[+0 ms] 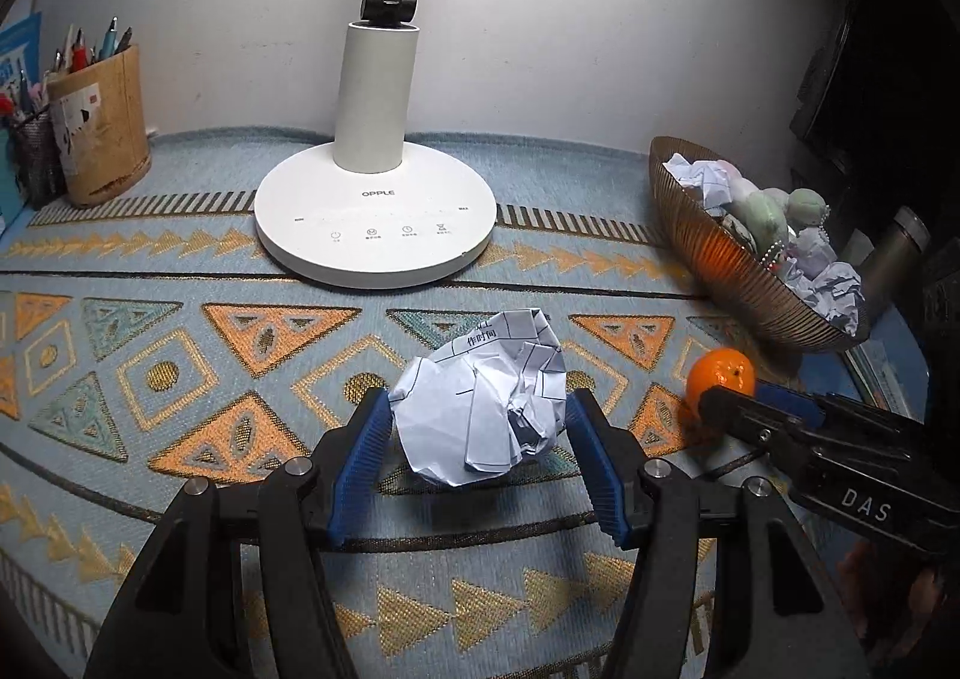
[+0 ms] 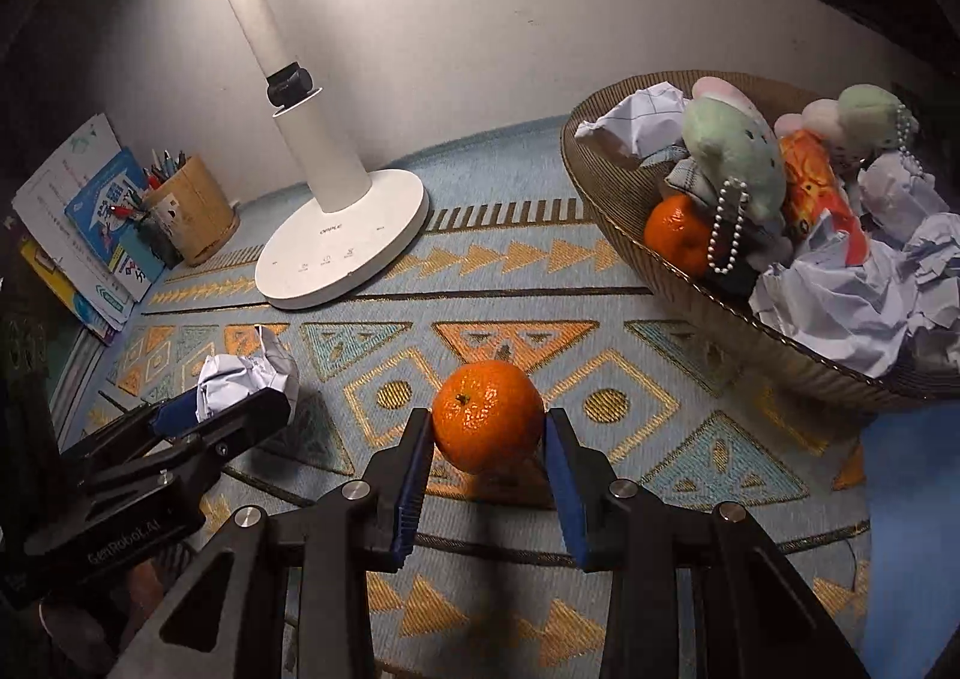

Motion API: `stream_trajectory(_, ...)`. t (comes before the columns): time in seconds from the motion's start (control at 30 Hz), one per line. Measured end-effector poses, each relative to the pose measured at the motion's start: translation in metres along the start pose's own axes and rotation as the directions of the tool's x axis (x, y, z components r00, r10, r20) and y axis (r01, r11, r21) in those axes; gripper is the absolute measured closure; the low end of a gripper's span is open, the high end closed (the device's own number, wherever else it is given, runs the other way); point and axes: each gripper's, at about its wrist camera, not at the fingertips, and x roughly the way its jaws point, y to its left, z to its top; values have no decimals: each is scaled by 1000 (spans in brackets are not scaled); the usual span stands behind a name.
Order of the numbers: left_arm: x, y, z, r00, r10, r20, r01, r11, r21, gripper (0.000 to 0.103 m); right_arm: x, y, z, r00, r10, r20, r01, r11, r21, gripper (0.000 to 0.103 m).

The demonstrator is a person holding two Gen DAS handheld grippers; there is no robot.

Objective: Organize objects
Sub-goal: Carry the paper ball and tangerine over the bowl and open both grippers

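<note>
A crumpled ball of lined white paper (image 1: 480,397) sits between the blue pads of my left gripper (image 1: 477,402), which is shut on it just above the patterned cloth. In the right wrist view, my right gripper (image 2: 489,422) is shut on an orange mandarin (image 2: 487,421), its pads pressing both sides, with a shadow under the fruit. The left wrist view shows the same mandarin (image 1: 720,376) at the right, held by the right gripper (image 1: 738,403). From the right wrist camera, the left gripper (image 2: 222,409) with the paper ball (image 2: 246,373) appears at the left.
A ribbed brown bowl (image 2: 606,199) at the right holds crumpled papers, plush toys and another mandarin. The white desk lamp's base (image 1: 375,235) stands at the back centre. A pen holder (image 1: 102,133) and leaning books (image 2: 90,235) stand at the back left by the wall.
</note>
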Motion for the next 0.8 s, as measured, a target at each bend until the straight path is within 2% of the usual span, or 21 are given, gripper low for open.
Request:
stream_trajectory(0.1,-3,-5,0,999,31,40,-32,999,38,45,-8,-8,-15,1000,15,-24,-16,1000,-20,66)
stream_trajectory(0.27,-4,-18,-4,998,35,44,-40,993,114,45,-13,-21,-30,996,69,-53,-69,998,16,65)
stream_trajectory(0.33,-3,-14,-4,999,27,36,-31,995,100,45,-15,-22,-33,997,58,-46,-57,998,25,52)
stream_trajectory(0.43,-2,-8,-3,1000,9,29,-11,998,67,45,-17,-16,-33,999,38,-38,-39,999,-4,49)
stream_trajectory(0.67,-2,-14,-5,999,15,34,-18,995,97,45,-10,-6,-28,999,-41,-24,40,998,-51,49)
stream_trajectory(0.7,-2,-15,-5,999,14,33,-17,995,101,45,-9,-5,-27,998,-51,-22,50,997,-57,60)
stream_trajectory(0.73,-2,-15,-5,999,11,33,-15,994,104,45,-9,-5,-27,999,-46,-24,44,997,-58,66)
stream_trajectory(0.8,-2,-17,-4,999,9,32,-13,994,111,45,-11,-5,-28,998,-57,-15,56,997,-54,66)
